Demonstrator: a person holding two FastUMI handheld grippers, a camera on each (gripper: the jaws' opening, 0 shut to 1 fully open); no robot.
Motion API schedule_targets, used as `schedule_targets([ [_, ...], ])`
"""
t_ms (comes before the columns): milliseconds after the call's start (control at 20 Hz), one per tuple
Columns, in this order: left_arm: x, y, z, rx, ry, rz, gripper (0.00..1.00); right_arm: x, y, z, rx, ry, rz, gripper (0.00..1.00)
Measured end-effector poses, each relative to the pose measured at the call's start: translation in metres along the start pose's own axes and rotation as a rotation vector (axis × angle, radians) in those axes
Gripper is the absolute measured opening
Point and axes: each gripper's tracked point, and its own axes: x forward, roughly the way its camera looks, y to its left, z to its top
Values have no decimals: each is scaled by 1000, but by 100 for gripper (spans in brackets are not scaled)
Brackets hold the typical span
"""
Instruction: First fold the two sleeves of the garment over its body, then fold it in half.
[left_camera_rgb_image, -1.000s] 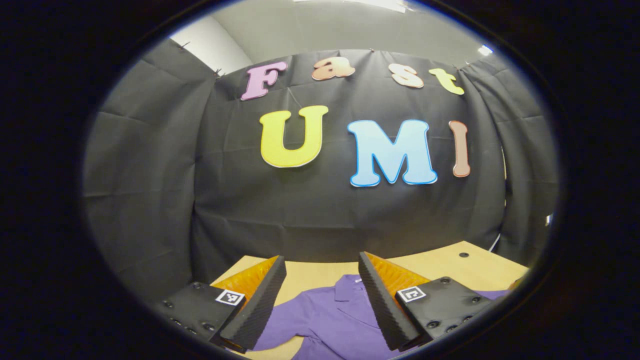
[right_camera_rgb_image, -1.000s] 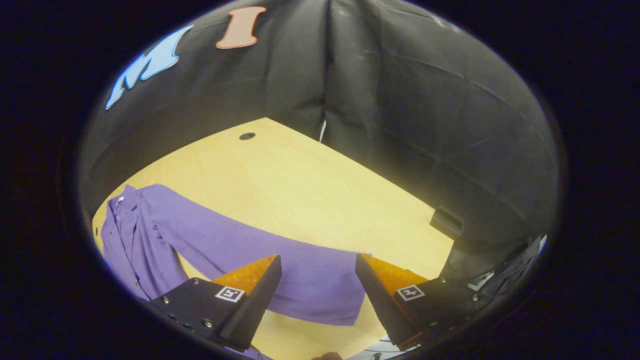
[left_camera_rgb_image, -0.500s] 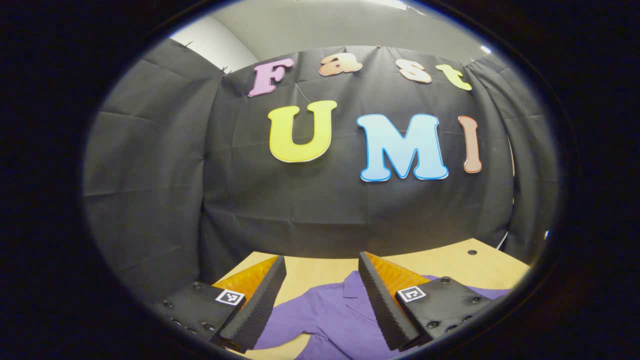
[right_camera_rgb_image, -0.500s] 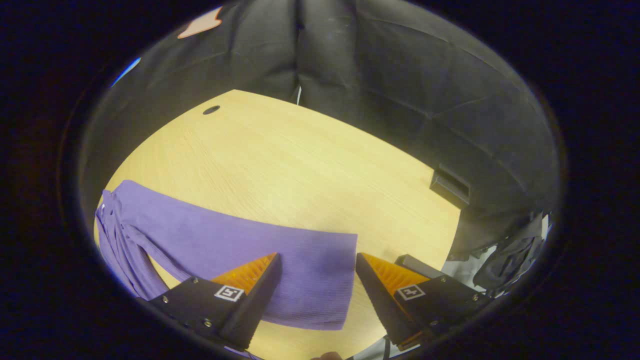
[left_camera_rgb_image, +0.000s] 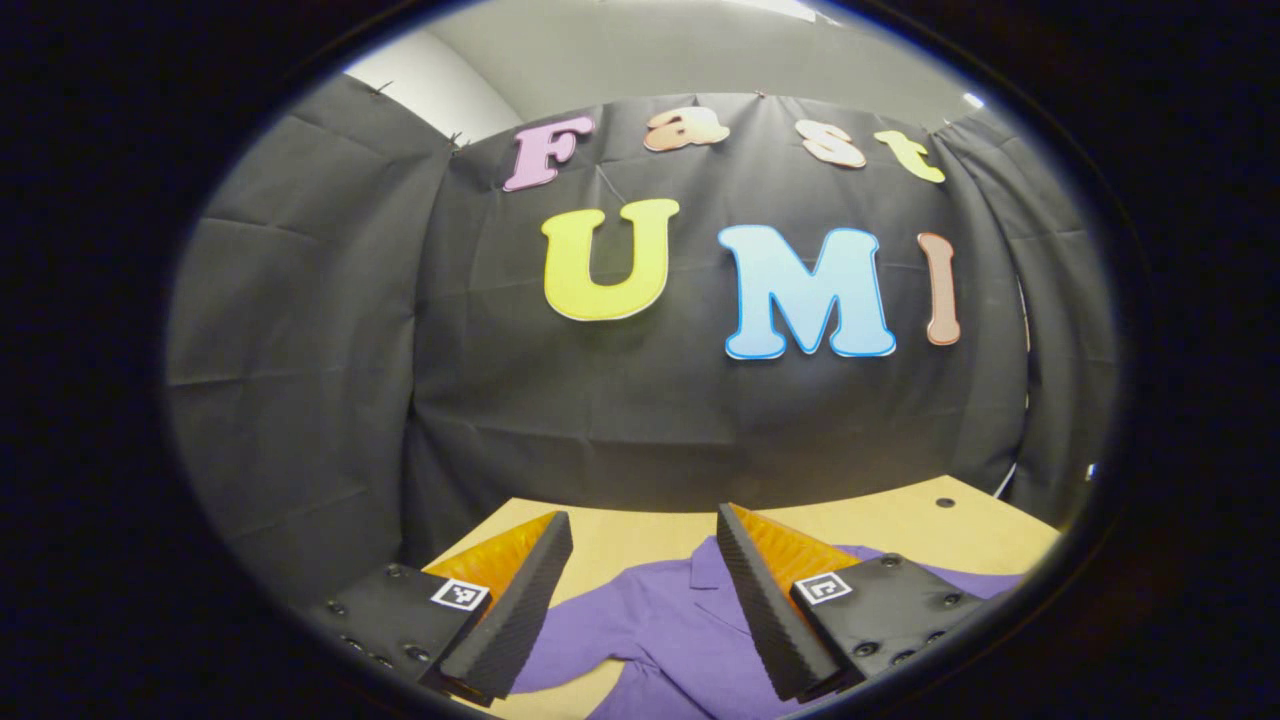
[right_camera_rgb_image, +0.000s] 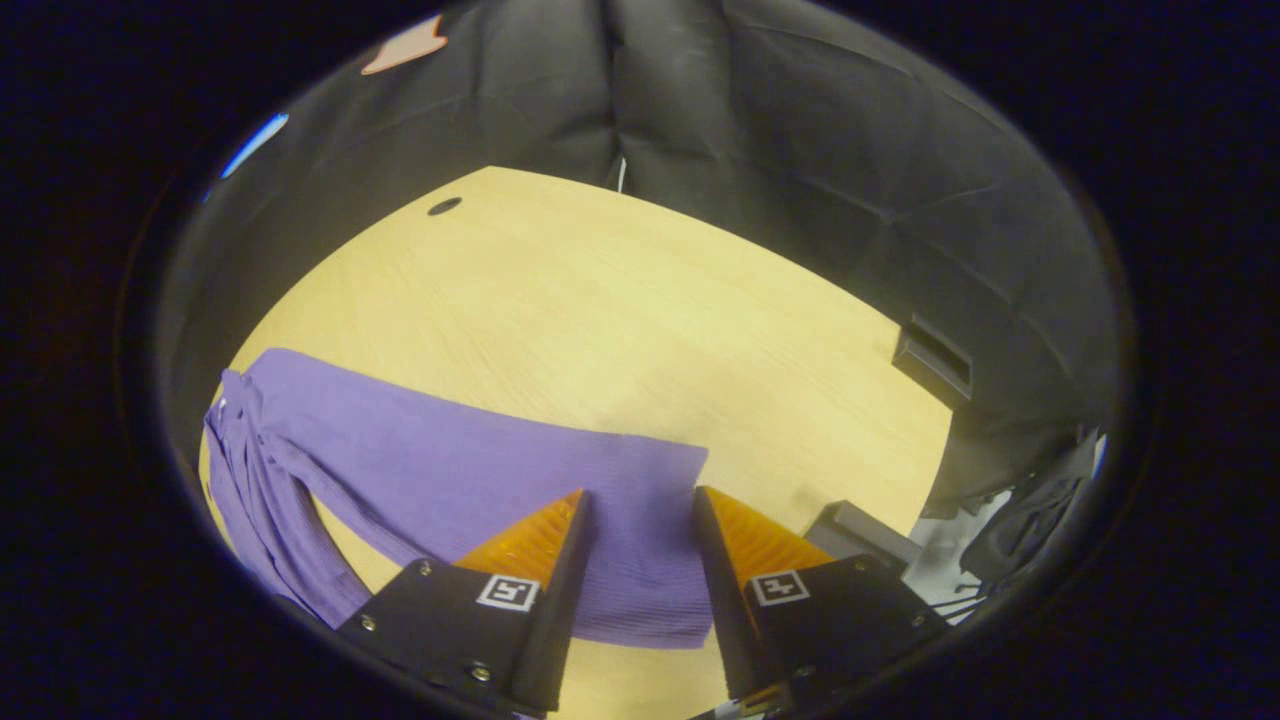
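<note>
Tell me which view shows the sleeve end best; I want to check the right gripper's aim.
The right gripper view: the sleeve stretches flat across the table, its end between the right gripper's open fingers. The left gripper view shows the collar and shoulder, not that end.

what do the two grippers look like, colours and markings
Both the left gripper and right gripper match: two wedge-shaped fingers with ridged black pads, orange ribbed outer sides, on black screwed blocks, each bearing a small square black-and-white marker.

Booth: black cloth wall (left_camera_rgb_image: 300, 330), creased; pale wooden surface (right_camera_rgb_image: 600, 330) with round hole (right_camera_rgb_image: 444, 206); grey ceiling (left_camera_rgb_image: 650, 50).
</note>
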Motion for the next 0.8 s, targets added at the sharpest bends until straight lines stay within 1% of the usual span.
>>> schedule_targets([
  [50,-2,4,0,0,-1,6,95,1,4,1,22,-3,14,62],
  [100,-5,8,0,1,-1,14,96,-2,10,0,57,-1,19,13],
  [150,-7,12,0,0,-3,22,96,-2,9,-1,67,2,20,9],
  [200,-9,17,0,-2,-7,30,96,-5,11,0,66,-6,42,9],
  [250,-11,21,0,-4,-9,36,96,4,12,3,64,-3,49,10],
  [300,-15,26,0,-4,-10,41,96,1,11,5,52,-6,49,5],
  [350,-17,28,1,-3,-12,44,96,-1,13,2,52,-2,58,5],
  [400,-18,31,2,0,-14,45,96,-1,16,-3,79,-14,74,5],
  [450,-19,34,3,6,-16,49,96,-8,22,10,103,-20,98,2],
  [550,-22,38,4,11,-22,48,96,-25,38,25,113,-51,162,2],
  [650,-24,38,5,6,-24,37,96,-45,63,40,71,-97,242,2],
  [800,-22,38,2,-13,-23,24,96,-73,100,59,13,-170,315,2],
])
